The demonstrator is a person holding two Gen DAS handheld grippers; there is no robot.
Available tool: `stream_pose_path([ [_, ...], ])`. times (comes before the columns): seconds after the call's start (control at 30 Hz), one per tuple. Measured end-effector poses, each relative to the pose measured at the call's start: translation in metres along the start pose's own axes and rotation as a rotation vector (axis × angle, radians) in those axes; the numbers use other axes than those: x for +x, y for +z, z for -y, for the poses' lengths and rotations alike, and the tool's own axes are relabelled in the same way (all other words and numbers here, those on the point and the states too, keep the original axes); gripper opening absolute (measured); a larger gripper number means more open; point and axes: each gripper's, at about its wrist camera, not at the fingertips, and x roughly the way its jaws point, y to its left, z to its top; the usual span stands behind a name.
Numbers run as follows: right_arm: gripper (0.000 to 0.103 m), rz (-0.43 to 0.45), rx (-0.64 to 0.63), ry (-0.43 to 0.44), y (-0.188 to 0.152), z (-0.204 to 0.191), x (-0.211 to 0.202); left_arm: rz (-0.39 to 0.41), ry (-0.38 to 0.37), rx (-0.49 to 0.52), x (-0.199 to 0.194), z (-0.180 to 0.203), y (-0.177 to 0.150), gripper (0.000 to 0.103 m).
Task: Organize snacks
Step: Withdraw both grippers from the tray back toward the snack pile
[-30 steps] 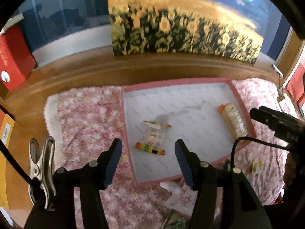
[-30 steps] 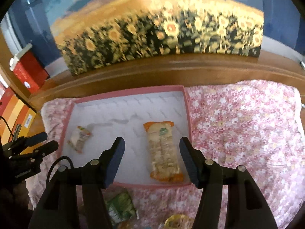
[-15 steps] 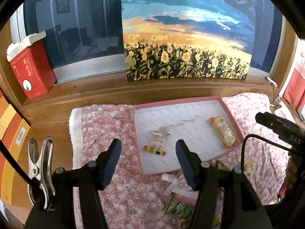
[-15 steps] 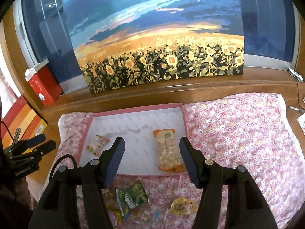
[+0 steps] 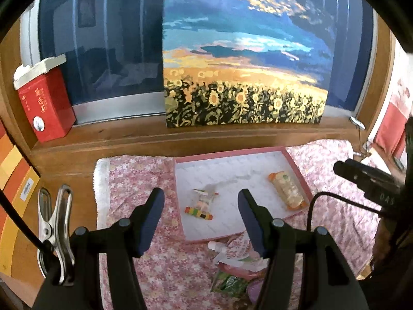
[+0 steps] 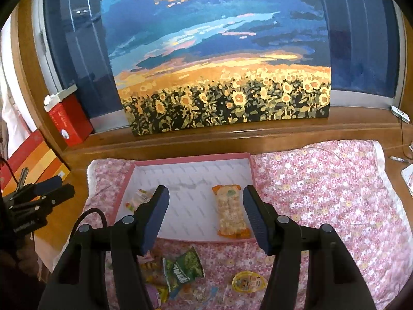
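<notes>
A shallow pink-rimmed tray (image 5: 232, 153) (image 6: 191, 158) with a white floor lies on the floral cloth. Inside it are a clear candy packet with striped ends (image 5: 202, 202) (image 6: 136, 199) and a long orange-ended cracker pack (image 5: 287, 191) (image 6: 230, 210). More snacks lie loose in front of the tray: a green bag (image 6: 183, 268) (image 5: 228, 283), a round yellow cup (image 6: 248, 281), a small white bottle (image 5: 216, 246). My left gripper (image 5: 200, 215) hangs open and empty above the tray's near left part. My right gripper (image 6: 205, 213) is open and empty above the tray's near edge.
The pink floral cloth (image 6: 322, 193) covers a wooden surface. A sunflower painting (image 6: 222, 72) leans on the window ledge behind. A red box (image 5: 45, 103) stands at the back left, orange boxes (image 5: 13, 188) at the left edge. Small items (image 6: 398, 158) lie at far right.
Both grippers have pulled back and risen away from the tray, which looks smaller now. The loose snacks in front of it have come into view. Both grippers' jaws keep the same width.
</notes>
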Motion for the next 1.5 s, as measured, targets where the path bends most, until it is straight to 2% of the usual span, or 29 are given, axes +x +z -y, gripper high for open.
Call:
stream_pose_path([
  [0.2, 0.061, 0.02, 0.004, 0.055, -0.01, -0.005, -0.021, -0.022, -0.011, -0.041, -0.012, -0.003, -0.01, 0.063],
  [0.5, 0.061, 0.014, 0.014, 0.059, -0.034, -0.002, -0.049, -0.043, -0.006, -0.026, -0.035, 0.009, -0.033, 0.063],
  [0.8, 0.061, -0.052, 0.047, 0.053, -0.062, 0.004, -0.066, -0.106, -0.008, -0.029, -0.05, 0.021, -0.066, 0.063],
  [1.03, 0.061, -0.061, 0.028, 0.064, -0.083, 0.005, -0.083, -0.151, -0.019, -0.054, -0.055, 0.027, -0.089, 0.063],
  [1.5, 0.061, -0.203, 0.023, 0.034, -0.122, 0.005, -0.083, -0.28, -0.058, -0.119, -0.046, 0.031, -0.133, 0.063],
])
